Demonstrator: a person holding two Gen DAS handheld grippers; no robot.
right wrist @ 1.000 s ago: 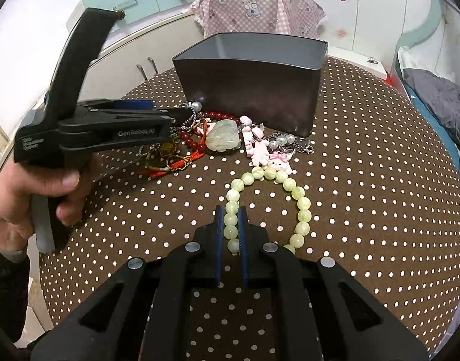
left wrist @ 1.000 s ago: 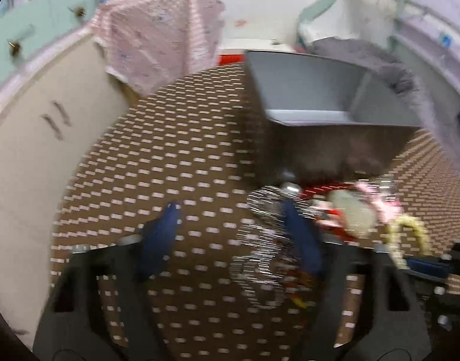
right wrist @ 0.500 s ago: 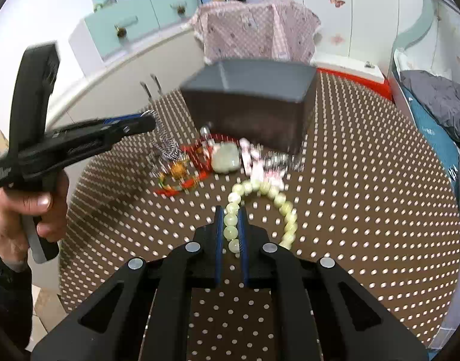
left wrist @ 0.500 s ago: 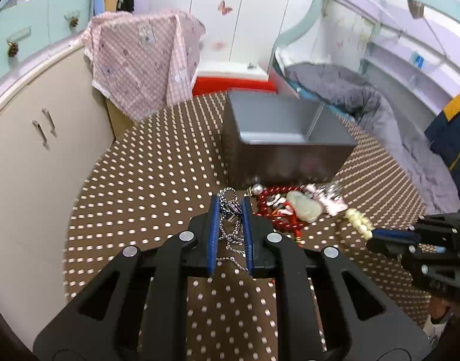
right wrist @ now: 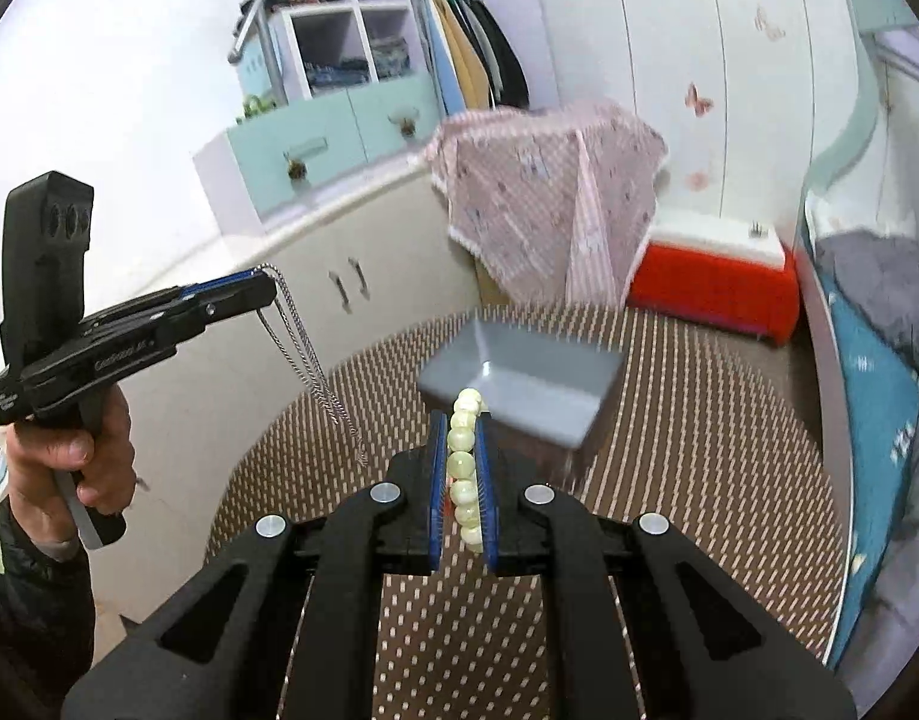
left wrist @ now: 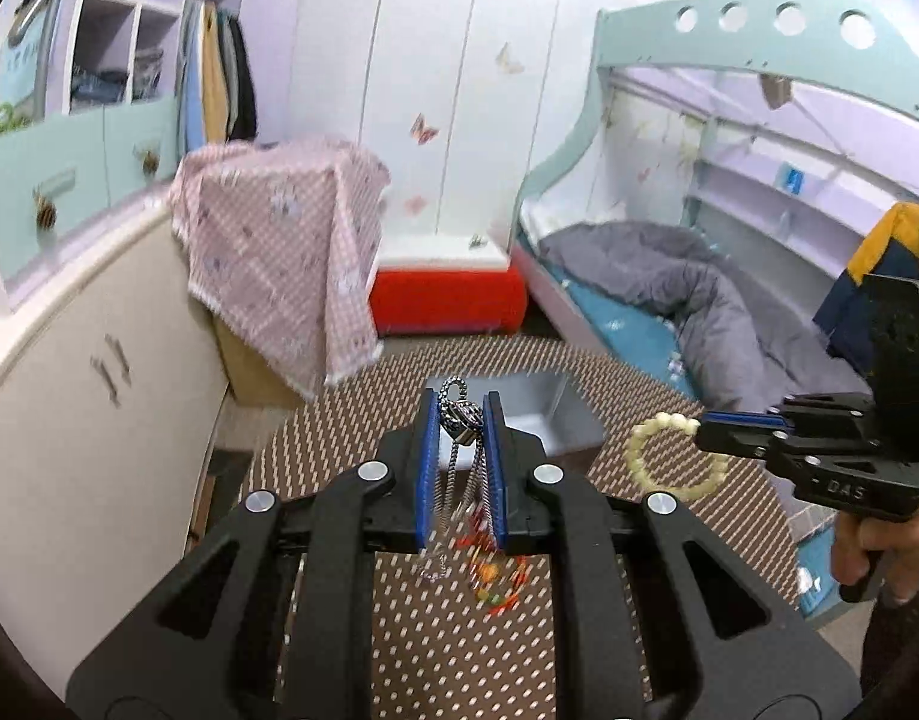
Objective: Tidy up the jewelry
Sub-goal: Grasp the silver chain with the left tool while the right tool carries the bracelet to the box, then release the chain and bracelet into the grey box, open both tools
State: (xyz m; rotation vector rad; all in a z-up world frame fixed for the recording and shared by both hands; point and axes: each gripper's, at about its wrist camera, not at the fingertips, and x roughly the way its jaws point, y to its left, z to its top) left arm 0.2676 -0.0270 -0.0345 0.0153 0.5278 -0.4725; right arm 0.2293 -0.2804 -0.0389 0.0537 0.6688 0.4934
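Left gripper (left wrist: 461, 420) — jaws closed on a silver chain necklace (left wrist: 459, 456), which is held in the air above the brown dotted table (left wrist: 447, 630), its loops dangling. Right gripper (right wrist: 461, 468) — jaws clamped on a pale green bead bracelet (right wrist: 464, 474), also lifted clear. The open grey box (right wrist: 519, 384) is seen toward the table's far edge. Blurred red-orange jewelry (left wrist: 495, 582) is left lying on the tabletop below the chain.
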